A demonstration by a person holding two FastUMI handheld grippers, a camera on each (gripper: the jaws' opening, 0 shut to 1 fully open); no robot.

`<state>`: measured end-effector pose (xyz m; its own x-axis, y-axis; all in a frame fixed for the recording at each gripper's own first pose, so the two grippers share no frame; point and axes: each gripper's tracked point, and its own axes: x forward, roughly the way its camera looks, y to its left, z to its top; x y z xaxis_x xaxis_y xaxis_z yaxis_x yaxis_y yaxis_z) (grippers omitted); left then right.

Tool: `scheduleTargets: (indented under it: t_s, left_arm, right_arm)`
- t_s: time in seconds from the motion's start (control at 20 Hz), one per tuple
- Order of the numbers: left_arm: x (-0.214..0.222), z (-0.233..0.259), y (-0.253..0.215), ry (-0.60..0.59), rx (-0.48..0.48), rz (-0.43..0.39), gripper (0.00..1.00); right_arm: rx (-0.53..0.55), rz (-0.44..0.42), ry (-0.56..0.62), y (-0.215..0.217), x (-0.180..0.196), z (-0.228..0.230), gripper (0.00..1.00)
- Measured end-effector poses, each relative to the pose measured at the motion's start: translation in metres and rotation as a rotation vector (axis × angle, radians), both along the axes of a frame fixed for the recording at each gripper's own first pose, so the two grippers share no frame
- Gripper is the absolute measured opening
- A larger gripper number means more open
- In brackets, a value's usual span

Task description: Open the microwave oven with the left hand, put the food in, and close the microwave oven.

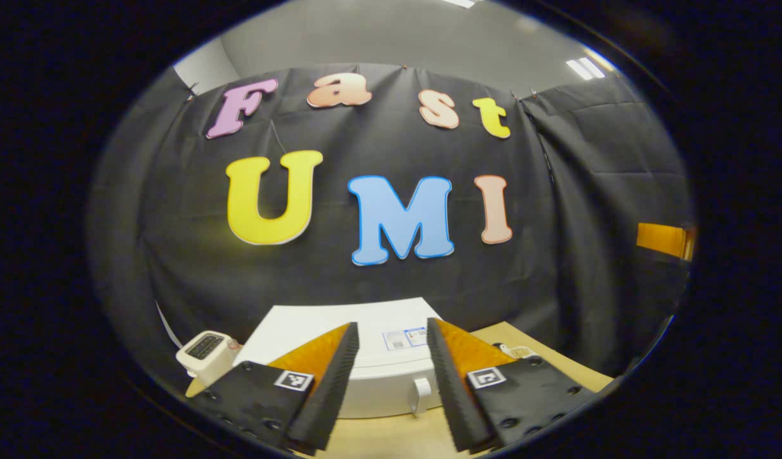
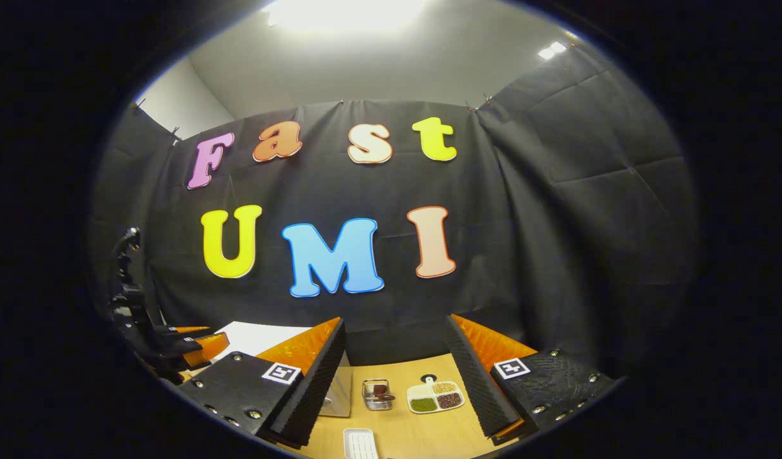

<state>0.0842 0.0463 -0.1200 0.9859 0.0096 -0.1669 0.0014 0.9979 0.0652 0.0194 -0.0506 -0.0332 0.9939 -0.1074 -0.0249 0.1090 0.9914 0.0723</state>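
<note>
In the left gripper view, the left claw (image 1: 392, 357) is held above the wooden worktop (image 1: 391, 437) with its two fingers spread apart and nothing between them. Straight ahead of it, seen through the gap between the fingers, stands the white microwave oven (image 1: 340, 322), its door closed; the door handle (image 1: 421, 394) sits low on the front, just inside the claw's right-hand finger. A small label (image 1: 405, 338) is stuck on the oven's top near its front edge. Off beyond the claw's left-hand finger a small white toaster (image 1: 207, 354) rests on the worktop beside the oven.

In the right gripper view, the right claw (image 2: 396, 370) is likewise wide open and empty, held over the worktop (image 2: 403, 433). Ahead of it, between its fingers, lie a small metal basket (image 2: 376, 394) holding some dark food and, just to the right of that, a white divided plate (image 2: 435, 396) with green, brown and pale grains in its compartments. Nearer the claw a white ridged tray (image 2: 360, 444) lies at the lower edge. A clear plastic piece (image 2: 337, 392) lies close to the left-hand finger. Far to the left, the left claw (image 2: 196, 344) shows in front of the microwave oven's (image 2: 257, 336) white top.
</note>
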Motion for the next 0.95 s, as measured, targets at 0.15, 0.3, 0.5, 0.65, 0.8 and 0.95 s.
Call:
scheduleTargets:
  t_s: [0.15, 0.3, 0.5, 0.65, 0.8, 0.95]
  left_arm:
    - [-0.042, 0.069, 0.011, -0.108, -0.041, 0.023, 0.95]
    - [-0.073, 0.109, 0.025, -0.155, -0.064, 0.032, 0.94]
    - [-0.092, 0.124, 0.039, -0.187, -0.044, 0.021, 0.94]
    - [-0.103, 0.122, 0.051, -0.177, -0.049, 0.01, 0.94]
    - [-0.107, 0.123, 0.063, -0.182, -0.073, -0.005, 0.94]
    - [-0.109, 0.119, 0.074, -0.177, -0.079, -0.011, 0.95]
  right_arm:
    - [-0.032, 0.028, 0.0, 0.015, 0.002, 0.016, 0.94]
    - [-0.027, 0.047, 0.004, 0.031, 0.0, 0.029, 0.94]
    - [-0.023, 0.045, 0.0, 0.051, -0.005, 0.037, 0.94]
    - [-0.029, 0.042, -0.012, 0.067, -0.013, 0.041, 0.94]
    - [-0.048, 0.029, 0.0, 0.076, -0.02, 0.039, 0.94]
    - [-0.057, 0.019, 0.008, 0.085, -0.026, 0.038, 0.94]
